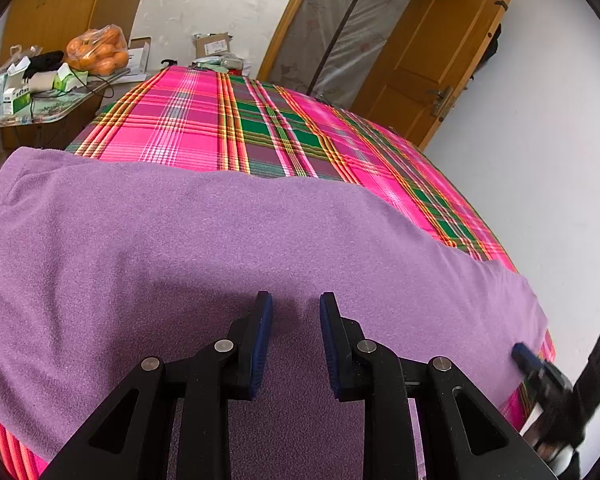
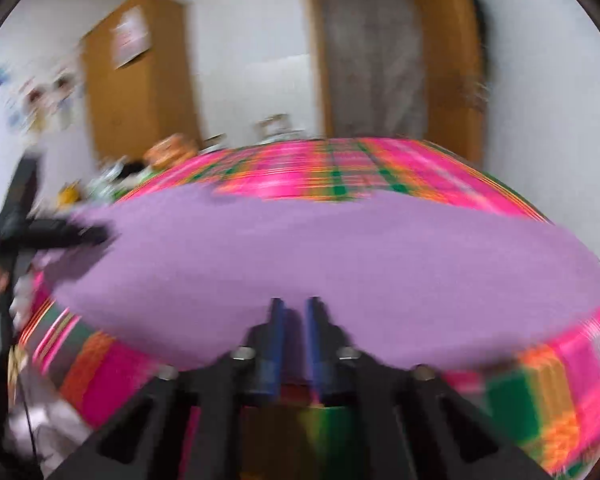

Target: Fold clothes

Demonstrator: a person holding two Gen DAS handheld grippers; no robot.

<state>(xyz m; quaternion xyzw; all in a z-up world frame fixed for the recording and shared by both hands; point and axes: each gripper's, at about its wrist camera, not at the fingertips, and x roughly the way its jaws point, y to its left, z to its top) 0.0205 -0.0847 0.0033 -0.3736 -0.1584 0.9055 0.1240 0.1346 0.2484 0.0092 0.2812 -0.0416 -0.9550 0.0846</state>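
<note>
Fleece, purple and soft-napped, makes up the garment (image 1: 204, 248) spread flat on the bed directly ahead of my left hand-held gripper (image 1: 296, 306) and under its tips. It runs wide to both sides of that gripper, with one seamed corner far off to the left and its other end reaching towards the right, where my right hand-held gripper (image 1: 520, 354) pokes in at the edge of the view. I judge it is laid out broad like this so both ends can be taken at once for a fold.

My left hand-held gripper has its blue pads (image 1: 262, 340) parted with a clear gap between them and nothing between; it hangs low over the cloth near the closer hem, casting a shadow on it. My right hand-held gripper (image 2: 296, 312) is blurred in its own view; its pads look close together with a narrow slit between, sitting at the near hem of the garment (image 2: 340, 256), but I cannot tell whether cloth is pinched there.

Beyond the garment lies the pink and green plaid bedspread (image 1: 260, 120), bare ahead of me, which leaves room to fold onto. Past the bed, to the left, a cluttered desk (image 1: 56, 110) carries a bag of oranges (image 1: 98, 50).
</note>
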